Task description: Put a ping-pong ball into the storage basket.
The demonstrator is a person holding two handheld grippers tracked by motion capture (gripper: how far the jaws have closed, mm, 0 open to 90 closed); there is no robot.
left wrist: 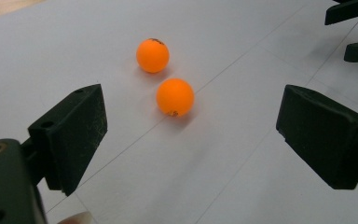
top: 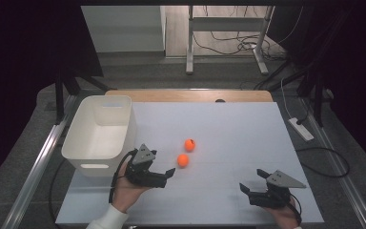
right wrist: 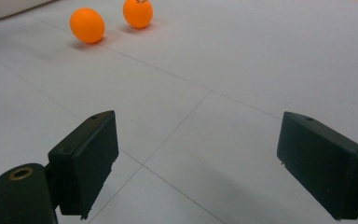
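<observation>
My left gripper (top: 167, 172) is wide open and holds nothing; its jaws stand far apart and touch no ball. Just ahead of it, between the jaws in the left gripper view, lies the near ball (left wrist: 175, 96), and the far ball (left wrist: 153, 55) lies just behind that one, close but apart. My right gripper (top: 253, 181) is also wide open and empty, low over the white surface (top: 228, 129), well apart from both balls, which lie ahead of it to its left. Between my two grippers the surface is bare, and the near edge is just behind my hands. The bin (top: 100, 133) stands just beside my left gripper, on its outer side; I see nothing inside it.
</observation>
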